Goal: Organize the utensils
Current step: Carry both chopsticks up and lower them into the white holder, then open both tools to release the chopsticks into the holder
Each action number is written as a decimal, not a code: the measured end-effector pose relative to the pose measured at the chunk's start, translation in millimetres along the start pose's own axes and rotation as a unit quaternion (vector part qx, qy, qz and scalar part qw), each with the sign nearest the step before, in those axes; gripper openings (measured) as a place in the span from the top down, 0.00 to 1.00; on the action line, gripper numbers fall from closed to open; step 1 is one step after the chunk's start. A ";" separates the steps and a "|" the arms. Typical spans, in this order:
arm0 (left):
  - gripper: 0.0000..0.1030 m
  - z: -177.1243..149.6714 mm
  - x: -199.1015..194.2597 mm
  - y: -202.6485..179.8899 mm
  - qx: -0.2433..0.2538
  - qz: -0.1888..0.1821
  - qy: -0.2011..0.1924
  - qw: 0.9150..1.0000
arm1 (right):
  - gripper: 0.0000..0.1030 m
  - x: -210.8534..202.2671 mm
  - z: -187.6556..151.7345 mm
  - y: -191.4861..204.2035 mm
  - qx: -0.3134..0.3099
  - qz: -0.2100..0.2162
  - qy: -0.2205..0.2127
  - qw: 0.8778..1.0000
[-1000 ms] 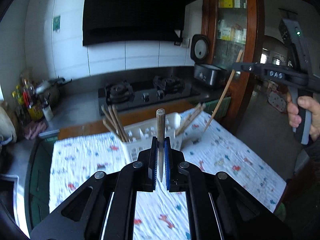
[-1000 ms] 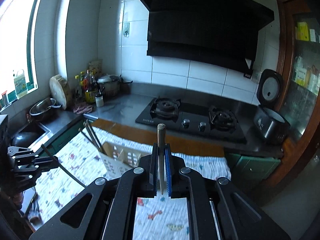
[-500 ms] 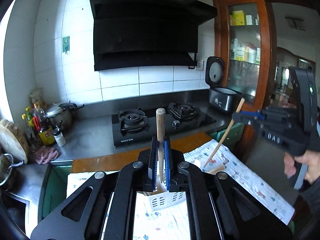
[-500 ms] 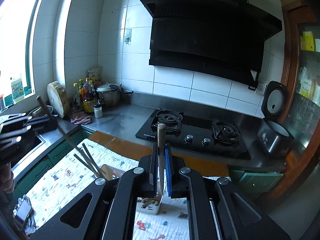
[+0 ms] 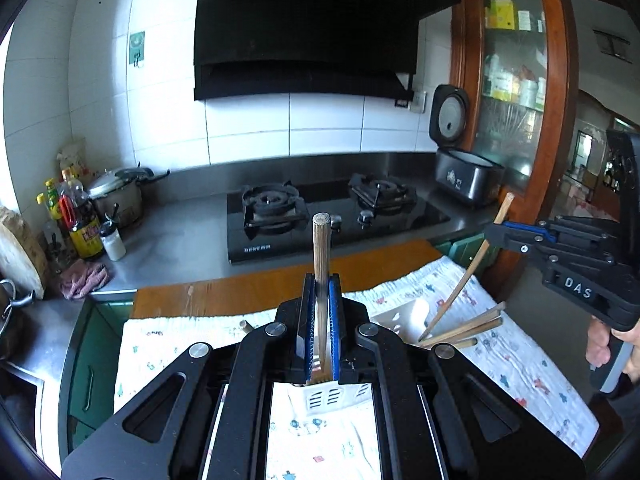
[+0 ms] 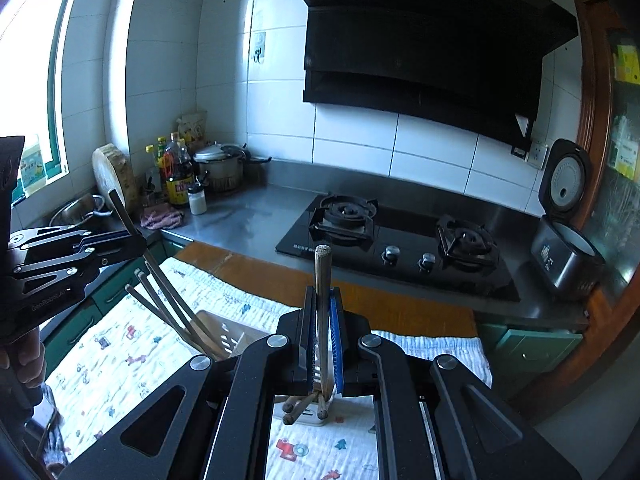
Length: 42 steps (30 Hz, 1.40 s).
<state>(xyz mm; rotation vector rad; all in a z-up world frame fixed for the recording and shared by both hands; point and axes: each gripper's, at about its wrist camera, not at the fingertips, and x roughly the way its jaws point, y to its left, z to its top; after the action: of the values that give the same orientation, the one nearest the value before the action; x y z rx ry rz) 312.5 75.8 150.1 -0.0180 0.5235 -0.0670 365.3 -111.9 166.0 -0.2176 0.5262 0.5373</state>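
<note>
Each black two-finger tool, left (image 5: pixel 320 320) and right (image 6: pixel 323 332), is pinching one thin, light, stiff wooden chopstick (image 5: pixel 321 264) mid-shaft over the white slotted plastic holder (image 5: pixel 326 398) on the cloth-covered desk (image 5: pixel 516 360), likely slipping if gripped loosely.

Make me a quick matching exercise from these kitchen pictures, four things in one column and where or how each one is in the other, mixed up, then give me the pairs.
Things:
1. rice cooker
2. pink rag
3. white holder
4. chopstick in the left gripper

Place or state:
A. crumpled on the steel counter beside the bottles
B. clamped upright between blue pads
C. lid open, right of the stove
D. on the patterned cloth, chopsticks leaning in it

Pairs: 1-C, 2-A, 3-D, 4-B
</note>
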 end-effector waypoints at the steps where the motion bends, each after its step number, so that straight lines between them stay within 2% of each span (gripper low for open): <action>1: 0.95 -1.3 2.1 -0.3 0.002 0.001 0.003 1.000 | 0.93 1.5 -1.4 -0.5 0.001 -0.002 0.001 1.000; 16: 0.95 -17.9 25.2 3.5 -0.005 -0.006 0.038 0.999 | 0.93 14.8 -15.4 -5.4 0.008 -0.007 0.022 1.000; 27: 0.94 -23.3 30.9 4.1 -0.004 -0.005 0.047 0.999 | 0.93 16.5 -17.9 -6.5 0.006 -0.007 0.027 1.000; 33: 0.93 -22.6 25.4 2.7 -0.008 -0.007 0.040 0.999 | 0.92 14.2 -18.0 -6.4 0.004 -0.010 0.022 1.000; 37: 0.91 -22.6 18.4 -0.3 -0.007 -0.007 0.036 0.999 | 0.85 6.9 -20.3 -5.5 0.002 -0.013 0.018 1.000; 42: 0.80 -25.3 1.9 -4.2 -0.008 -0.007 0.028 1.000 | 0.78 -7.5 -23.5 -5.2 0.003 -0.015 0.011 1.000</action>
<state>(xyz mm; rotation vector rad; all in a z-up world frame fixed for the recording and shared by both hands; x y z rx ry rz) 301.2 71.4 127.5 -0.0353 0.5802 -0.0770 352.7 -127.3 150.4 -0.2246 0.5458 0.5051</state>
